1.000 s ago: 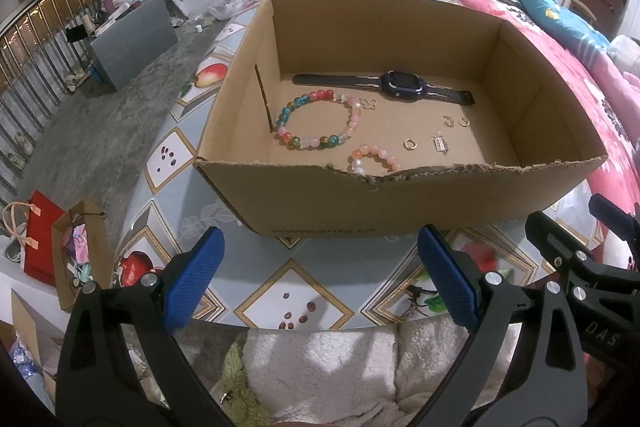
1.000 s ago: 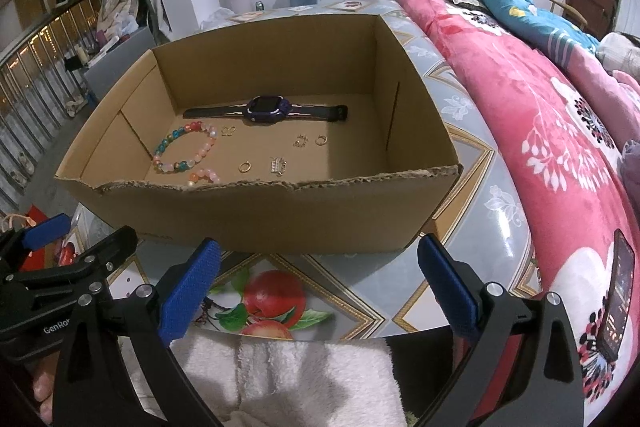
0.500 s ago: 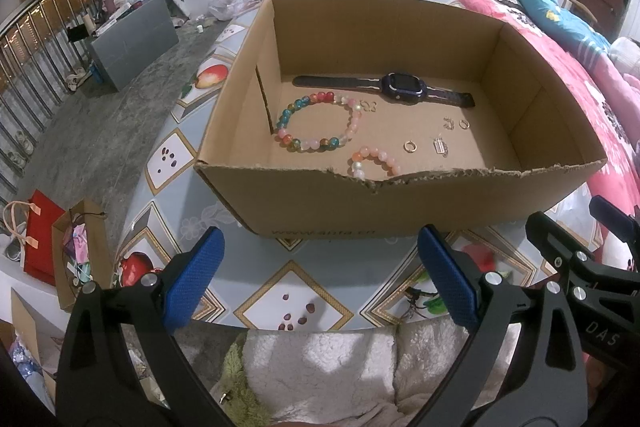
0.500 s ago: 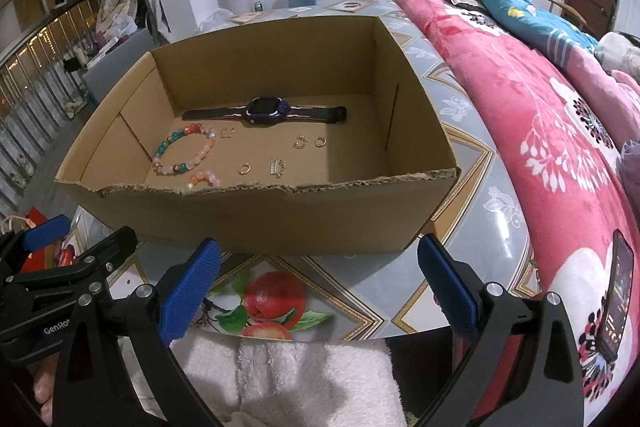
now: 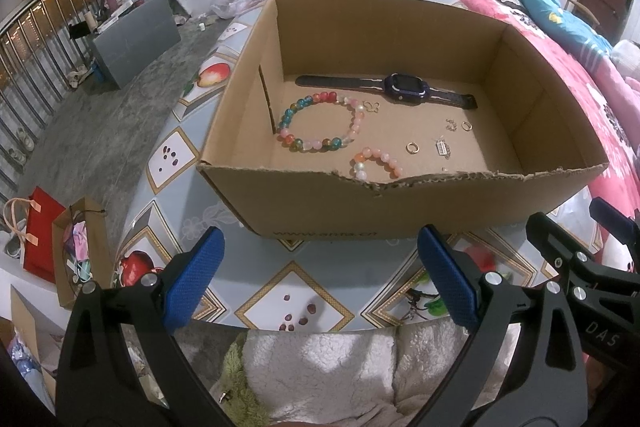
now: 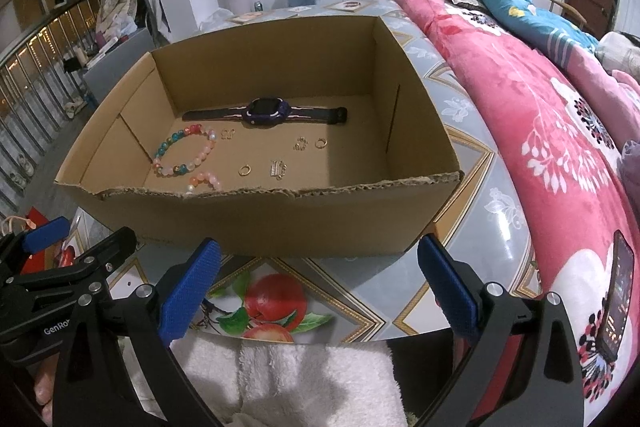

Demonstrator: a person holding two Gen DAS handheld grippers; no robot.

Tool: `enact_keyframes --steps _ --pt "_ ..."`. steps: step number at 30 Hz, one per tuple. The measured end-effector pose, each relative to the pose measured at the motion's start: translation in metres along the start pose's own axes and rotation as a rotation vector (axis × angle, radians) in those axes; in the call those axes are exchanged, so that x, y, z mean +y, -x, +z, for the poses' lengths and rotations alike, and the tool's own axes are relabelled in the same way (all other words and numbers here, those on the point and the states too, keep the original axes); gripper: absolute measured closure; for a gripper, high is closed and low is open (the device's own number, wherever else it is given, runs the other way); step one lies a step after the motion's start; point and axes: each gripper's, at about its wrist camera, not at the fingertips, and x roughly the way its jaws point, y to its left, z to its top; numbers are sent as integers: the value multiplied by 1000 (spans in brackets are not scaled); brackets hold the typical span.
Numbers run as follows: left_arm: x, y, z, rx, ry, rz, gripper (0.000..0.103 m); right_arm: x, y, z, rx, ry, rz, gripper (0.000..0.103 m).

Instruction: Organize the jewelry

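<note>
Hovering low over the near edge of the surface (image 5: 304, 291), the left gripper (image 5: 318, 277) has its blue pads spread wide with nothing between them. The right gripper (image 6: 318, 277) sits just beside it, equally spread and empty. Over the last second almost nothing has changed: both grippers have held nearly the same pose, with only a slight drift of the view, and none of the jewelry has shifted.

Just ahead of both grippers stands an open cardboard box (image 5: 400, 211) with a torn near rim. All the jewelry lies on its floor. Closest behind the near wall, ahead of the left gripper, is a small pink bracelet (image 5: 376, 163), partly hidden by the rim. Beyond it, to the left, lies a larger multicoloured bracelet (image 5: 320, 121). Farthest away, along the back wall, a dark watch (image 5: 408, 91) is stretched flat. Ahead and to the right sit a gold ring (image 5: 412, 147), a silver charm (image 5: 441, 149) and two small earrings (image 5: 458, 125). A butterfly-shaped piece (image 5: 372, 107) rests beside the big bracelet.

A pink bedspread (image 6: 540, 131) runs along the right side.

The stillness suggests a pause: either sorting has not begun or the arrangement is being checked. Which one cannot be told.
</note>
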Motion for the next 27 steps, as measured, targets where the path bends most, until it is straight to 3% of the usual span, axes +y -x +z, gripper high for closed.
enact_keyframes --steps 27 --pt "3 1 0 6 6 15 10 4 -3 4 3 9 7 7"
